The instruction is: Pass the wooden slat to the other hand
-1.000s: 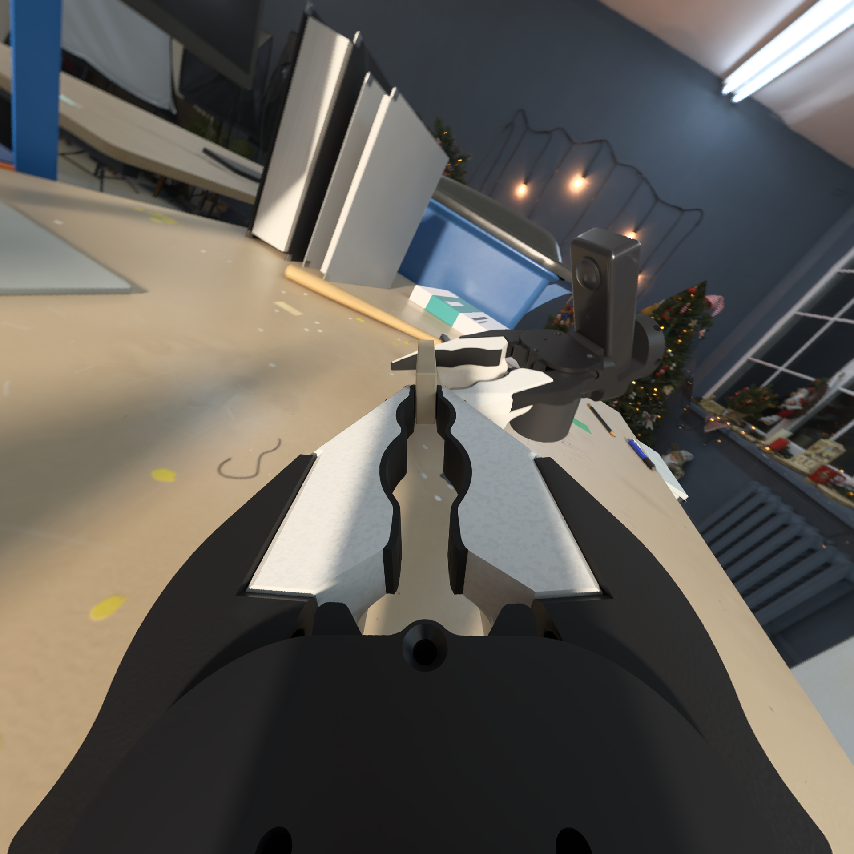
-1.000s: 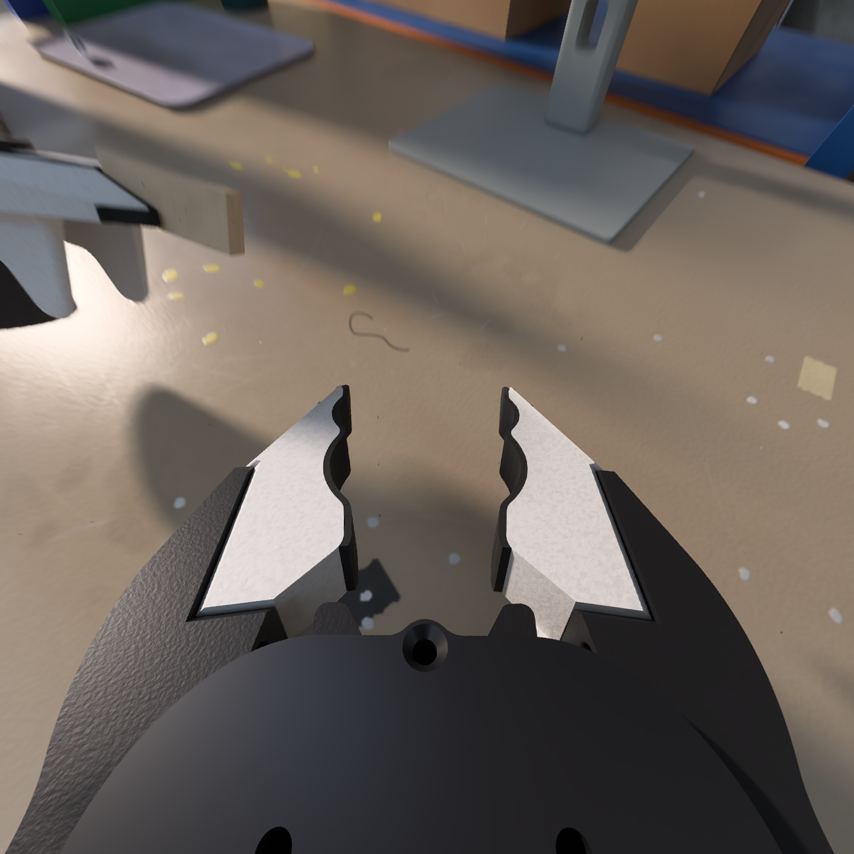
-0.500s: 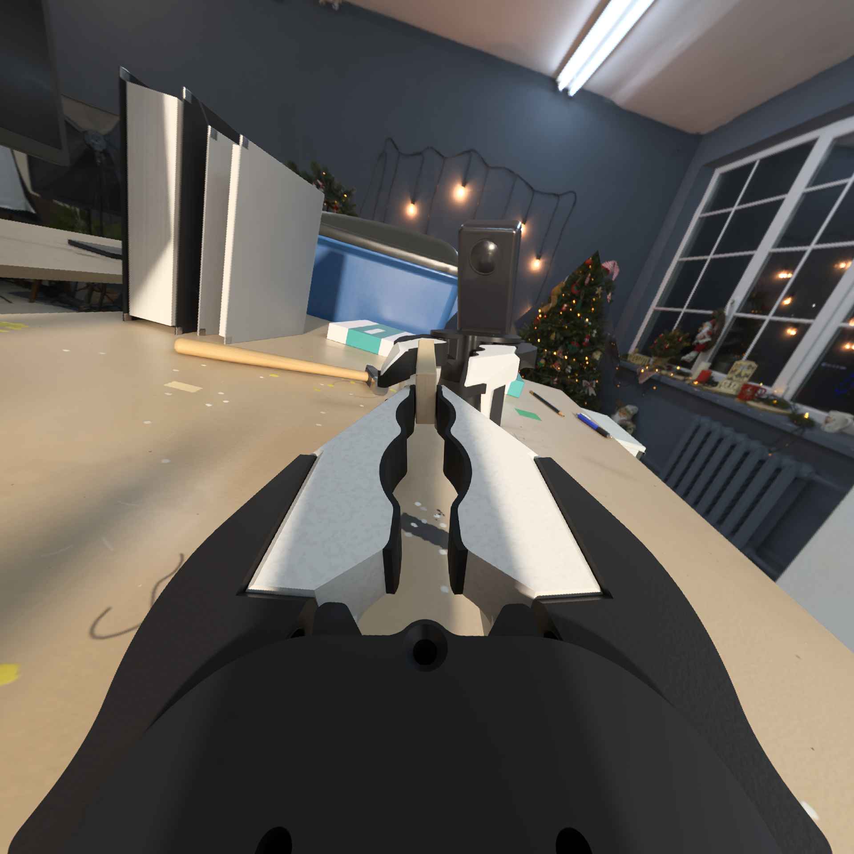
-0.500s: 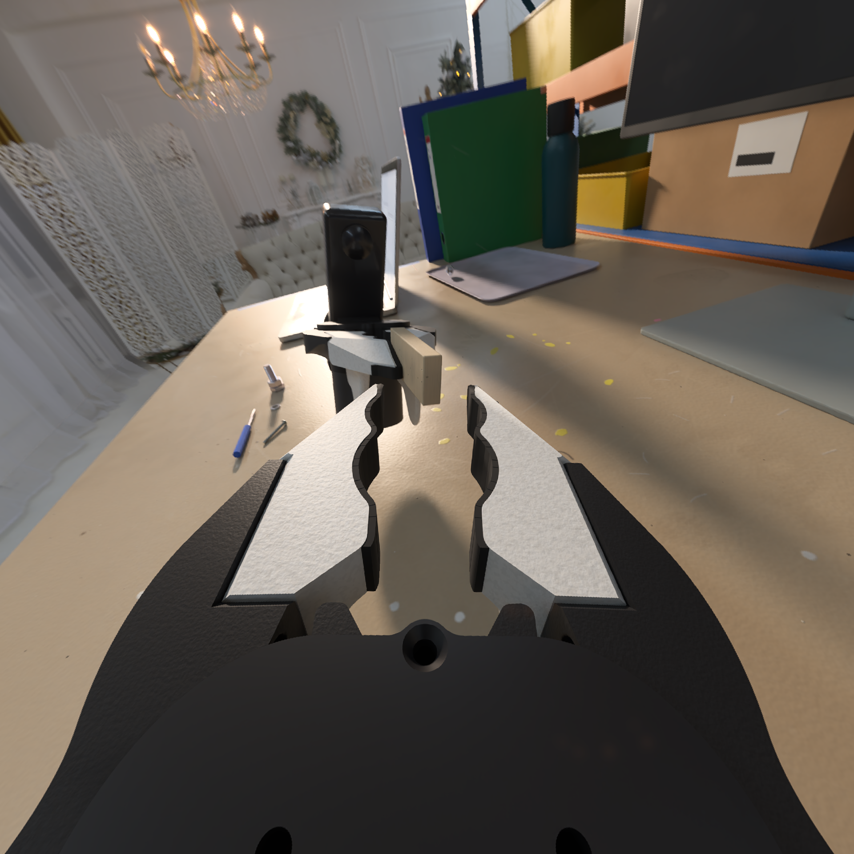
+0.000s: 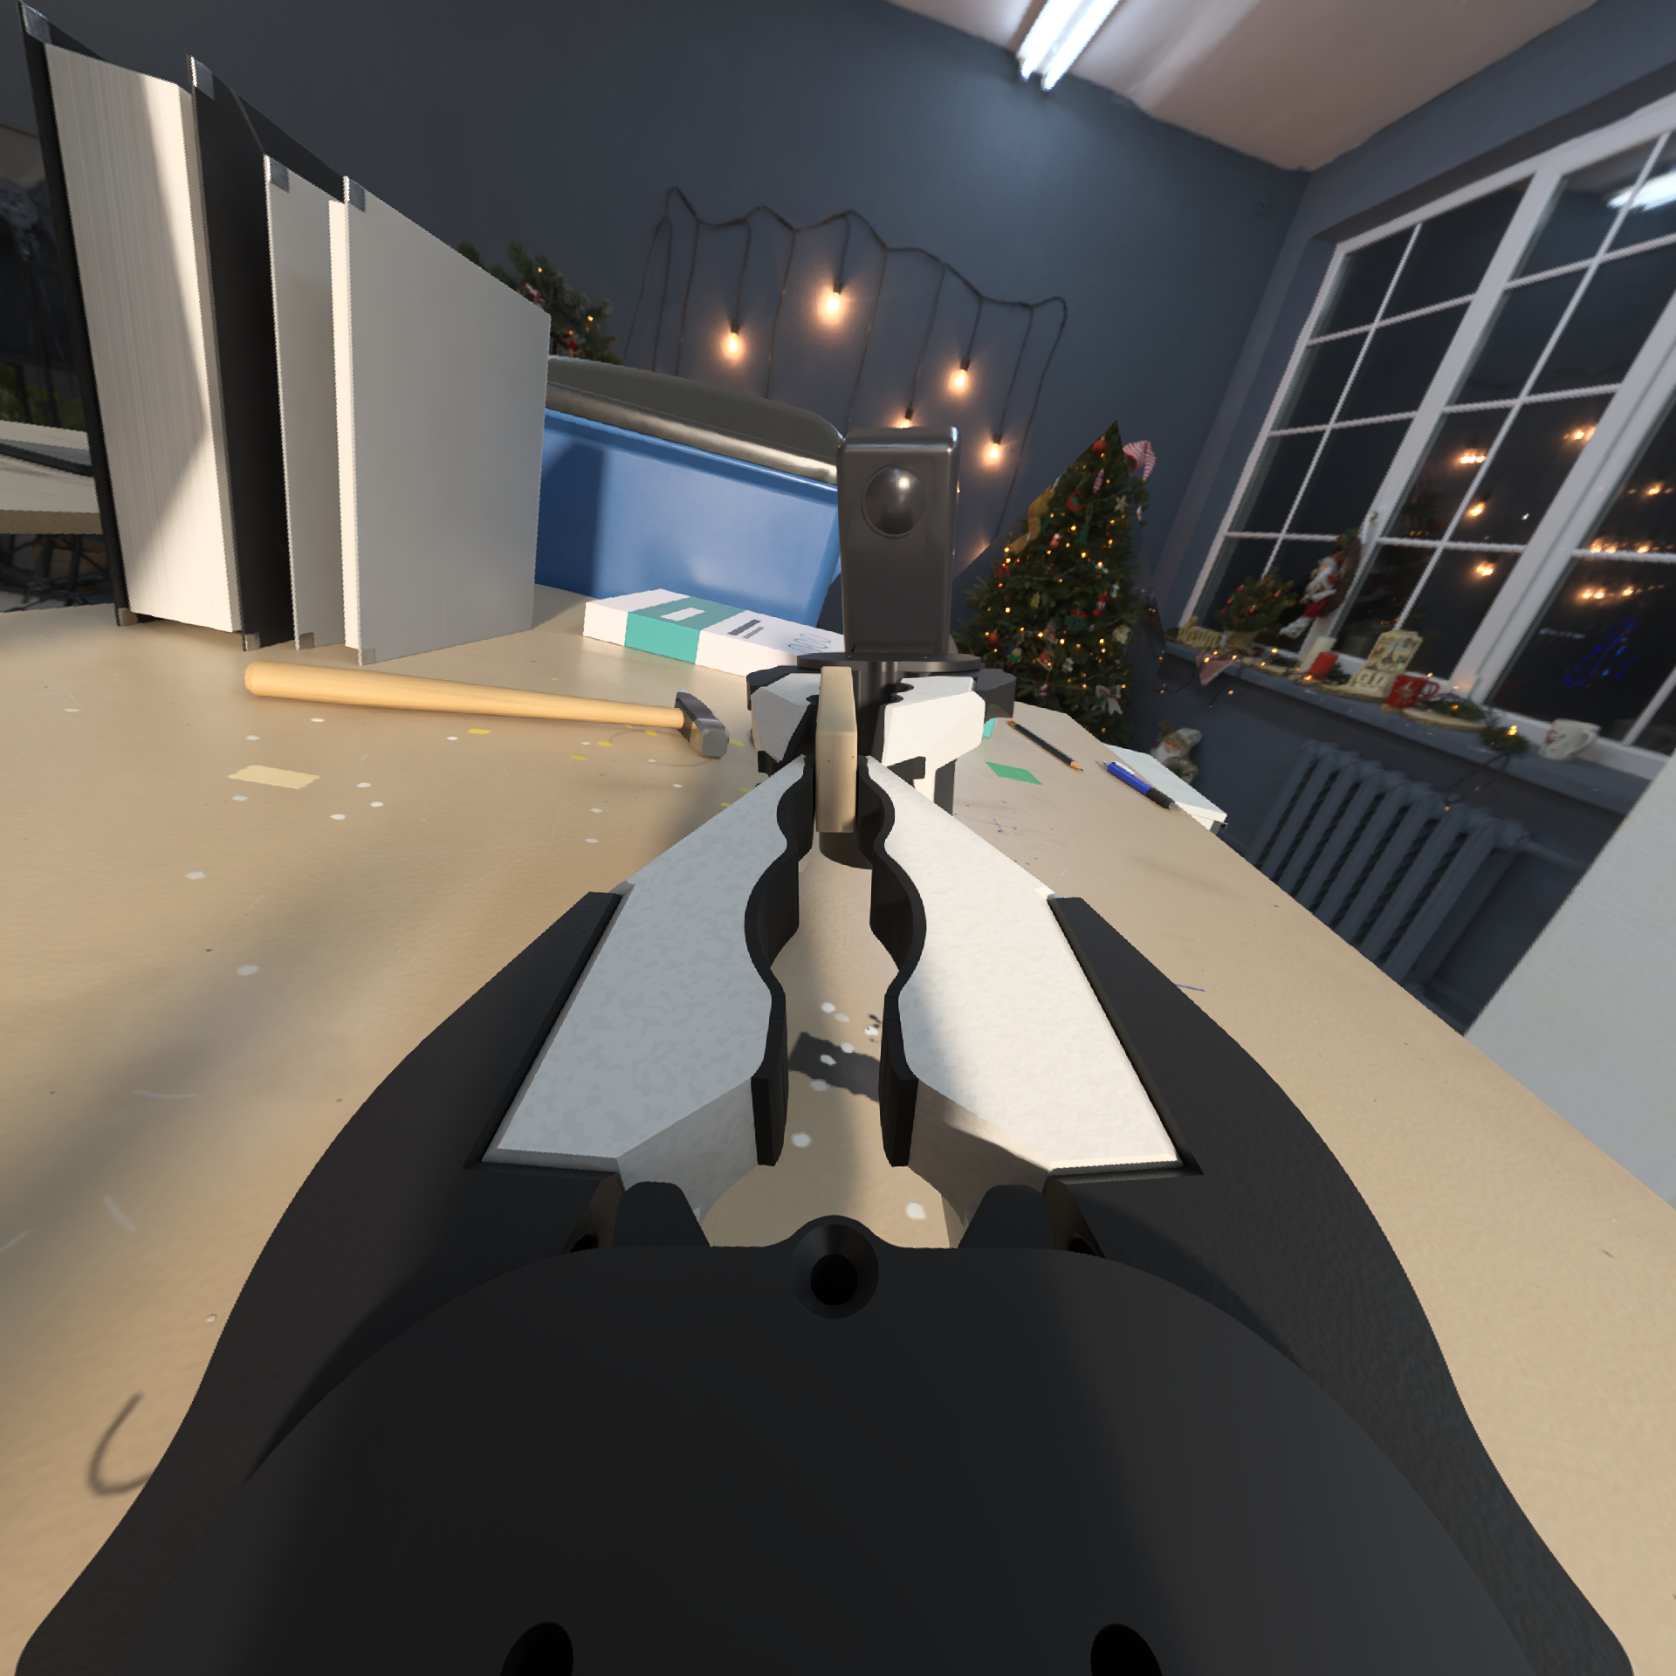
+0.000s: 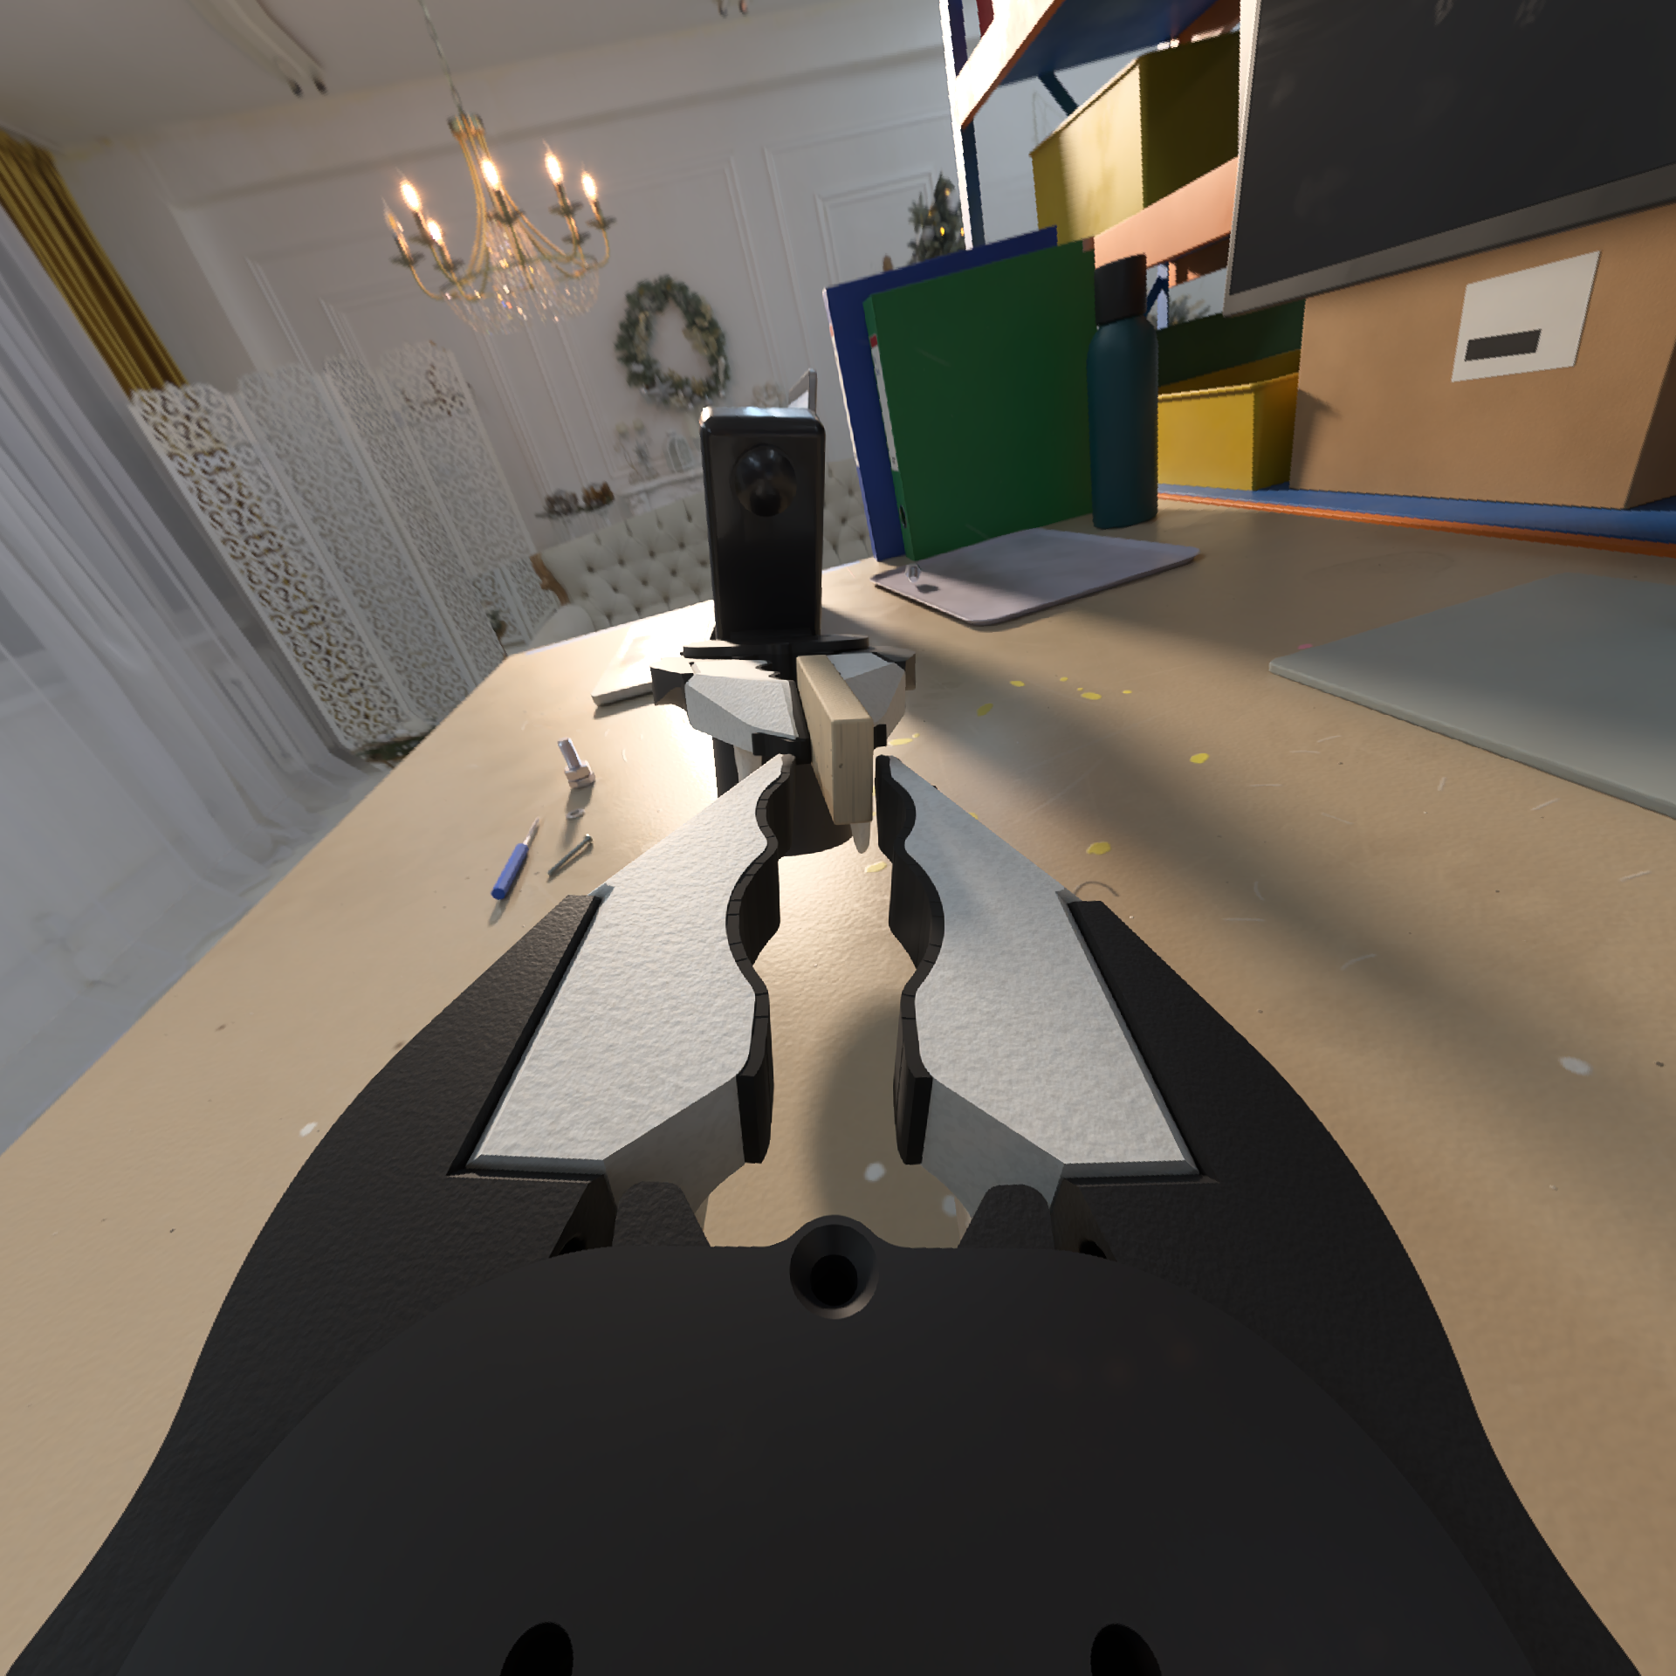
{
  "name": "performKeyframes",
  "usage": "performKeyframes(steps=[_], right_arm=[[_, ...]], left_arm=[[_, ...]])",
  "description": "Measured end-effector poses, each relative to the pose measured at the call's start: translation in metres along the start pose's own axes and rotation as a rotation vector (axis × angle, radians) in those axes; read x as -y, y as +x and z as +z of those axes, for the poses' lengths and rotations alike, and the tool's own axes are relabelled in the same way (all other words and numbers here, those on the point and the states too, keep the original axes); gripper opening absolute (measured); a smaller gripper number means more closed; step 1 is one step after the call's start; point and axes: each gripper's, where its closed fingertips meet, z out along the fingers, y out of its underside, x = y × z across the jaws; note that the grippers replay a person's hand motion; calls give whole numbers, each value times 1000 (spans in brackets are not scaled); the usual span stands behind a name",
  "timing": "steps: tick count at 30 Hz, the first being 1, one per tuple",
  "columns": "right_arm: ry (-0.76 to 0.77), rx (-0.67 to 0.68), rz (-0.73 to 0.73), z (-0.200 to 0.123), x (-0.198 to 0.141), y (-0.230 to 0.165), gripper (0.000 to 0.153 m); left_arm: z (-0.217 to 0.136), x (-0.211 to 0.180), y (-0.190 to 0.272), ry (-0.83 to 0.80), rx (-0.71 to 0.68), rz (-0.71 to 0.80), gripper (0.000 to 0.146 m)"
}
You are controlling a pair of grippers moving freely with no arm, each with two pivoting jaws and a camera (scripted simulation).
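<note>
Broad tan counter (image 5: 272,907) underneath, flecked with yellow and white specks. At its far edge, in the left wrist view, upright white boards (image 5: 435,435) and a blue bin (image 5: 680,526). At the opposite end, in the right wrist view, a green folder (image 6: 989,399) beside a dark teal bottle (image 6: 1123,399).

Above the counter, facing each other nose to nose: left gripper (image 5: 834,798) and right gripper (image 6: 833,789). Left fingers (image 5: 671,979) drawn in tight, pinching one end of the wooden slat (image 6: 839,753) between the tips. Right fingers (image 6: 998,979) parted only narrowly, tips flanking the free end of the slat, a sliver of gap on each side, nothing gripped.

Slat up in the air, clear of the counter, standing on edge, bridging the two grippers.

Lying flat on the counter beyond: a wooden-handled hammer (image 5: 472,698) and a white and teal book (image 5: 698,630) near the bin. Over by the counter's edge in the right wrist view, a small blue pen (image 6: 514,862) and a bolt (image 6: 573,762).
</note>
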Motion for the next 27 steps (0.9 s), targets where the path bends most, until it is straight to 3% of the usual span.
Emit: performKeyframes(steps=[27], right_arm=[[36, 88, 57, -6, 2, 7, 7]], left_arm=[[4, -3, -8, -31, -33, -75, 7]])
